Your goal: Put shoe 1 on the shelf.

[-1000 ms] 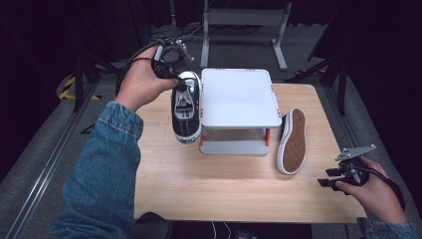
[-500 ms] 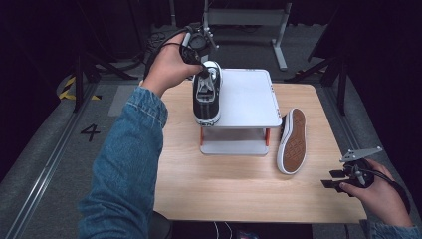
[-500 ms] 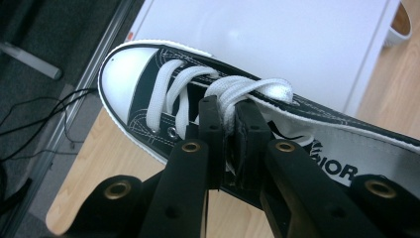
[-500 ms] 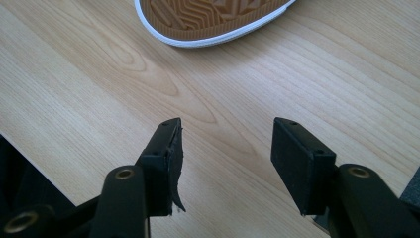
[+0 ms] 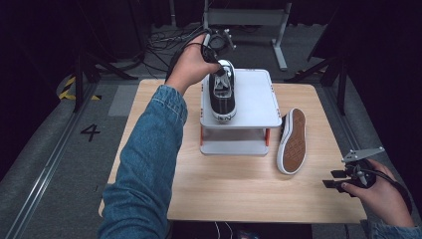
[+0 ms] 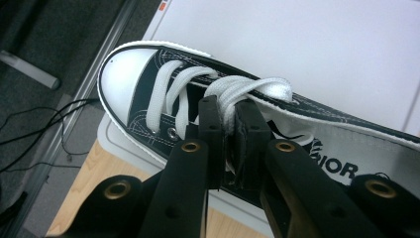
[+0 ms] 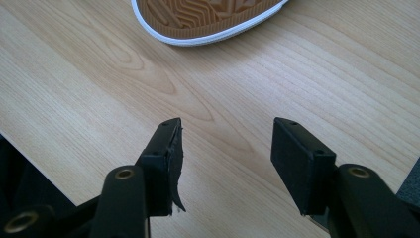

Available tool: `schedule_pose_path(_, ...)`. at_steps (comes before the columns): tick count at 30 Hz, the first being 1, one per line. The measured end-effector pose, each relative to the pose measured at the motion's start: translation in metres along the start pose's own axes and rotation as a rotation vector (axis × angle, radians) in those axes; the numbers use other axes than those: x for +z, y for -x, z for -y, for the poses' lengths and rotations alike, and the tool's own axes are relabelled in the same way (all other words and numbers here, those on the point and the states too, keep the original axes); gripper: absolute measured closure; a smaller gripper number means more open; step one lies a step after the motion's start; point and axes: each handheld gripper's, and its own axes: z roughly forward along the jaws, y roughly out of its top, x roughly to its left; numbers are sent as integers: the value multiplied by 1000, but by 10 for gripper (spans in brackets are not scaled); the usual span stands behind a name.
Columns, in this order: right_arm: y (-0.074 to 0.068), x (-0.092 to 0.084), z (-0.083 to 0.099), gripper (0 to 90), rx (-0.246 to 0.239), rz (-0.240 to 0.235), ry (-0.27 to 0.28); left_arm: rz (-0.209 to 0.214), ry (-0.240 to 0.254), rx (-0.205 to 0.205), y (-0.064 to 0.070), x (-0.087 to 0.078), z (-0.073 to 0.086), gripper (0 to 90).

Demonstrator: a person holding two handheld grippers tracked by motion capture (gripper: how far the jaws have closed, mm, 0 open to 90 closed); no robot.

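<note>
A dark room with cables on the floor lies around a light wooden worktop (image 5: 234, 194). On the worktop stands a small white two-level shelf (image 5: 259, 94) with orange legs.

The left gripper (image 6: 227, 144) holds a black-and-white sneaker (image 5: 222, 92) over the top of the shelf. Its fingers (image 6: 210, 129) are pinched together on the white laces (image 6: 247, 89) near the tongue. In the high view the sneaker sits on the left part of the top level, with its toe pointing toward the person. From these pictures you cannot tell if its sole is fully down.

The second sneaker (image 5: 291, 142) lies on its side on the worktop, just beside the right of the shelf, with its brown sole showing. The right gripper (image 7: 225, 158) hovers near the front right corner of the worktop with its fingers apart and nothing between them.

The step looks like setting the first sneaker down on the shelf. To do it well:
- Bring the shoe down slowly until the whole sole lies flat.
- Keep it to the left, so the other shoe can fit next to it.
- Do not let the toe hang off the front edge.
- Let go only when the shoe sits firm. Laces are soft, so the shoe may swing or tip.
- Lift the fingers straight up, so the laces do not catch.
</note>
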Motion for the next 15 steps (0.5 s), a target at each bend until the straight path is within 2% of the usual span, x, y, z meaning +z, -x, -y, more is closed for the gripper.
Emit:
schedule_pose_path(1,0,0,0,471,7,-2,-2,-6,-1,17,-1,2,-2,841)
schedule_pose_path(2,0,0,0,471,8,-2,-3,-4,-1,8,0,4,-3,841)
schedule_pose_path(4,1,0,0,472,11,-3,-1,-5,-11,20,-1,5,-4,841)
schedule_pose_path(5,1,0,1,473,10,-1,-2,-5,-5,5,0,8,-6,841)
schedule_pose_path(13,-2,-1,-2,477,-11,3,8,5,-5,-18,2,18,-9,830)
schedule_pose_path(15,-3,-1,-2,476,-15,5,3,23,1,-33,4,20,-8,781)
